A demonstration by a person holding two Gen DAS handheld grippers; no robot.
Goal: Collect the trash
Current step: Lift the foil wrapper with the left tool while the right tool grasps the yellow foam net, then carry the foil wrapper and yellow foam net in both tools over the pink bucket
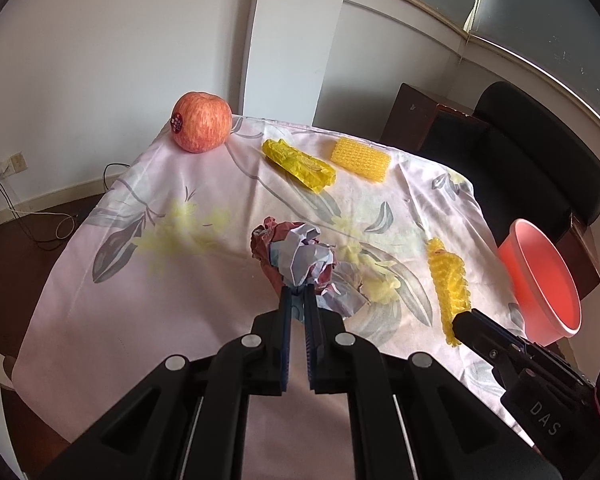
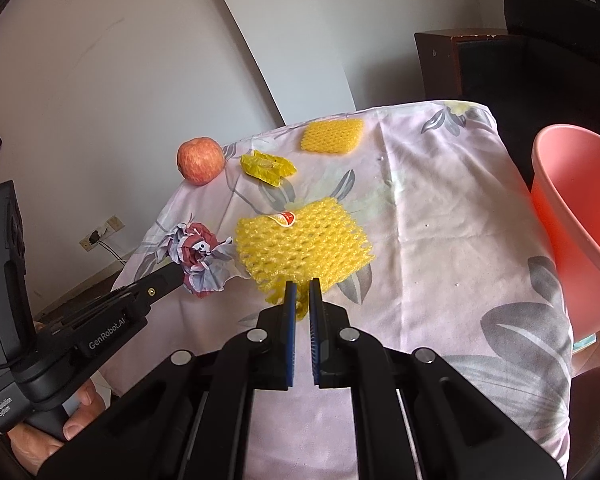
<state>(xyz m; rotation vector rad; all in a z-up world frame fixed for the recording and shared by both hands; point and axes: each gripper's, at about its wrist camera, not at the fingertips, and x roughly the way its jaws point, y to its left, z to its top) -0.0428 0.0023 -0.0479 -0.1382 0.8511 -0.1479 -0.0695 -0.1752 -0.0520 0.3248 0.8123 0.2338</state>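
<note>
**Both grippers clamped on trash above the flowered cloth**

Left gripper (image 1: pixel 298 287): jaws pinched tight on the near edge of a crumpled paper wad (image 1: pixel 296 254), red-brown and pale grey. Whether lifted clear of the cloth or resting on it, hard to tell; print on the paper too crushed to read. In the right wrist view, the same left gripper (image 2: pixel 179 273) reaching in from the left, a hand (image 2: pixel 62 426) wrapped around its handle, only fingertips and part of the palm inside the frame.

Right gripper (image 2: pixel 303 284): jaws closed on the near corner of a yellow foam net (image 2: pixel 300 246), a small red-and-white sticker near its far edge. The pinched corner partly hidden behind the blue pads. From the left wrist view, the right gripper (image 1: pixel 458 322) seen edge-on.

Farther out on the tablecloth (image 1: pixel 160 288): a crumpled yellow wrapper (image 1: pixel 298 165), a second yellow foam net (image 1: pixel 360 159) just beside it, and an apple (image 1: pixel 201 122) at the far left corner, its sticker unreadable.

Off the right edge of the table: a pink bin (image 2: pixel 576 208), cut by the frame, its inside not visible to the bottom. Behind it, a dark chair (image 1: pixel 540 152), mostly in shadow.
</note>
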